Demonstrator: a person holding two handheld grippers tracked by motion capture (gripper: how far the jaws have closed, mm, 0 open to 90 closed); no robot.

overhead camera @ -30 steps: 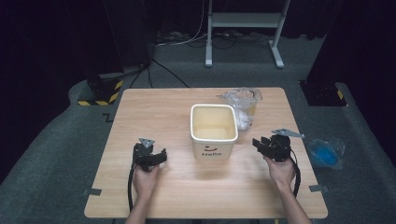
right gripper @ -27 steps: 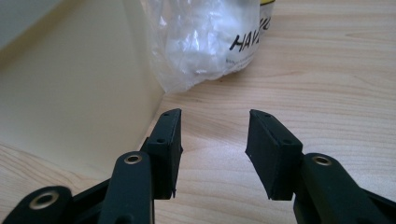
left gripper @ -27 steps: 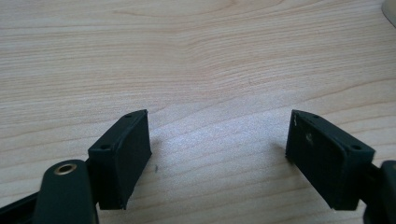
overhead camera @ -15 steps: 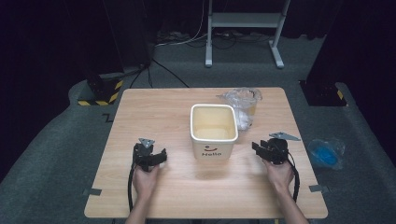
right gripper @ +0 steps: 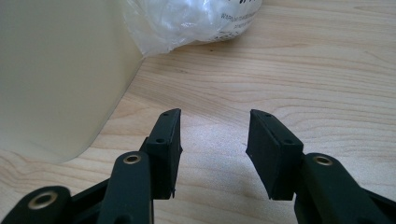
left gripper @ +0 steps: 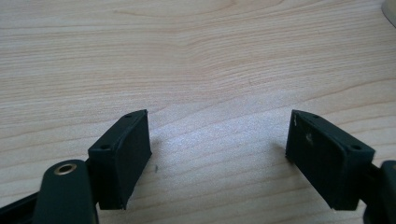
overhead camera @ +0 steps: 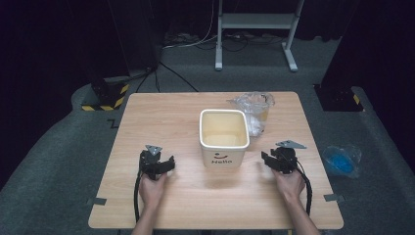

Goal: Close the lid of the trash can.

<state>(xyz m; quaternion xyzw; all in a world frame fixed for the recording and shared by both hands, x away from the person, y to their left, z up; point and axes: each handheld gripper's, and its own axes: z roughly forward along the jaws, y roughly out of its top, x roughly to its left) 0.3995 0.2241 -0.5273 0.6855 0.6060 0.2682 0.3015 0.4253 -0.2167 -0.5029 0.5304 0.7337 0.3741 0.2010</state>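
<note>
Both grippers, left (overhead camera: 166, 163) and right (overhead camera: 265, 158), rested agape and empty on the table (overhead camera: 161, 117), flanking the tub (overhead camera: 223, 137). Behind it lay a bag (overhead camera: 254, 110). A careless reach past might tip the tub.

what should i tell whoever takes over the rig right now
Left gripper: open, nothing between its jaws, low over the table, left of the bin.
Right gripper: open, nothing held, low over the table right of the bin, aimed toward the clear plastic bag.
Cream bin: upright mid-table, looks empty.
Clear plastic bag: crumpled, on the table behind the bin's right corner, against it.
Blue bag: on the floor to the right of the table.
Done: nothing visibly.
Left: probably grasping the clear plastic bag; no contact yet.
</note>
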